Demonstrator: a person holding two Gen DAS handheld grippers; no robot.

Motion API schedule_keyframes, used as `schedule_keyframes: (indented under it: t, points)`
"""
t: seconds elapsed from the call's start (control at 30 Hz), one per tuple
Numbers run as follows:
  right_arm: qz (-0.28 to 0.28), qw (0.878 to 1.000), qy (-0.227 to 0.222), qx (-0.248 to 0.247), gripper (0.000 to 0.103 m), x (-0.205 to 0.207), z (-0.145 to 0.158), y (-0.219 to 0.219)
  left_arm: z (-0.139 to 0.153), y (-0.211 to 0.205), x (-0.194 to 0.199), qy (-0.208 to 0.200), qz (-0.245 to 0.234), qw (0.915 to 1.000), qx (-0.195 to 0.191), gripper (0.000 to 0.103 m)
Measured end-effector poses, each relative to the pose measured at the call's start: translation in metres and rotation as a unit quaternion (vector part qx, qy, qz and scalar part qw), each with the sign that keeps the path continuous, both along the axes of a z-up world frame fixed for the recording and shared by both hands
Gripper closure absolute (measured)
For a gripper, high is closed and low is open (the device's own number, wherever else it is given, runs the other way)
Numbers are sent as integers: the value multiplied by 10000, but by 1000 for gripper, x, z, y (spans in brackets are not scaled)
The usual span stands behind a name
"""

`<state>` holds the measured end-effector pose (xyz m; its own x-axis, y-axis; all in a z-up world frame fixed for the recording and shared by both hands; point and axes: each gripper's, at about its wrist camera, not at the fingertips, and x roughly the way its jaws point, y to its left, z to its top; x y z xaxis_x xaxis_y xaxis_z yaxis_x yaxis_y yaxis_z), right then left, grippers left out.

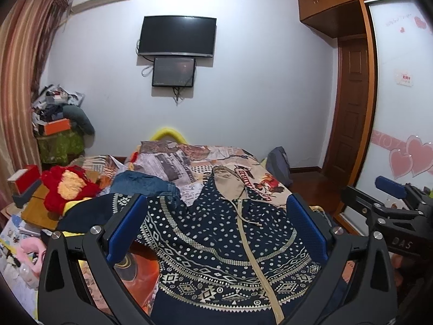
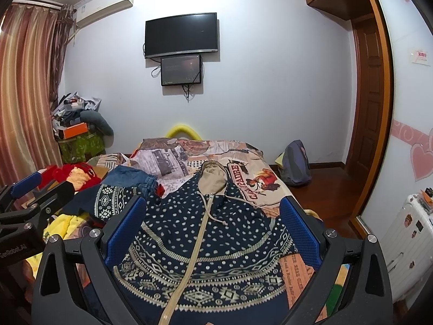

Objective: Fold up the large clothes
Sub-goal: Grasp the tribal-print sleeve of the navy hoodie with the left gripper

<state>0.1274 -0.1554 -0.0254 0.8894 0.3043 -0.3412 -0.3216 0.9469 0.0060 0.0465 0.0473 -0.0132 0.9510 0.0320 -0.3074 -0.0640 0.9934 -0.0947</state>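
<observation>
A navy hooded jacket (image 1: 222,246) with cream dots, diamond bands, a beige zip and a beige hood lies flat on the bed, hood pointing away; it also shows in the right wrist view (image 2: 205,246). One sleeve (image 2: 105,203) spreads to the left. My left gripper (image 1: 216,230) is open above the jacket's chest, holding nothing. My right gripper (image 2: 212,230) is open above the same area, empty. The right gripper also shows at the right edge of the left wrist view (image 1: 389,203), and the left gripper at the left edge of the right wrist view (image 2: 29,197).
The bed (image 1: 243,162) has a patterned cover. Folded jeans (image 1: 146,184) and a red and yellow plush (image 1: 67,187) lie at left. A cluttered pile (image 1: 56,124) stands by the curtain. A backpack (image 2: 296,165) sits on the wood floor; a white suitcase (image 2: 406,243) stands at right.
</observation>
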Motion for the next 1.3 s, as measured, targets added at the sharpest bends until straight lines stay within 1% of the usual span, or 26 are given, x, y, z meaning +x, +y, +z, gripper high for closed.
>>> schedule_keyframes:
  t: [0.07, 0.2, 0.37, 0.43, 0.5, 0.57, 0.67, 0.77, 0.83, 0.9, 0.97, 1.03, 1.13, 1.2, 1.27, 1.3]
  points:
    - [-2, 10000, -19, -27, 5, 10, 1, 4, 1, 9, 9, 4, 109, 9999, 8, 0]
    - [11, 9999, -21, -152, 5, 34, -1, 16, 2, 31, 32, 39, 433, 9988, 233, 0]
    - [-69, 9991, 62, -415, 5, 72, -9, 34, -5, 73, 62, 233, 846, 9959, 223, 0]
    - [-84, 9988, 135, -468, 5, 87, -15, 39, -13, 94, 76, 389, 1104, 9927, 298, 0]
    - [-131, 9983, 234, -524, 5, 102, -20, 42, -25, 120, 91, 608, 1275, 9897, 249, 0]
    - [-110, 9975, 380, -593, 5, 122, -30, 48, -38, 146, 103, 887, 1417, 9859, 60, 0]
    - [-179, 9950, 519, -830, 5, 145, -43, 56, -62, 183, 121, 1403, 1587, 9770, -231, 0]
    - [-203, 9909, 642, -1169, 5, 165, -58, 68, -94, 225, 138, 1932, 1698, 9636, -732, 0]
    - [-189, 9880, 790, -1316, 5, 180, -71, 76, -119, 254, 146, 2299, 1750, 9506, -1138, 0]
    - [-132, 9858, 932, -1394, 5, 190, -80, 80, -141, 277, 147, 2536, 1764, 9387, -1534, 0]
    - [-35, 9832, 1136, -1429, 5, 202, -91, 86, -160, 295, 149, 2705, 1801, 9274, -1851, 0]
    - [67, 9807, 1321, -1439, 5, 211, -100, 91, -178, 311, 148, 2788, 1786, 9176, -2198, 1]
    - [164, 9771, 1544, -1456, 5, 220, -111, 98, -201, 336, 148, 2809, 1763, 9033, -2721, 7]
    - [177, 9756, 1622, -1470, 5, 226, -118, 102, -213, 352, 148, 2779, 1733, 8913, -3137, 11]
    - [186, 9731, 1713, -1531, 5, 229, -125, 106, -224, 369, 147, 2697, 1715, 8795, -3527, 11]
    - [191, 9721, 1743, -1557, 5, 230, -127, 108, -230, 378, 147, 2641, 1701, 8715, -3765, 12]
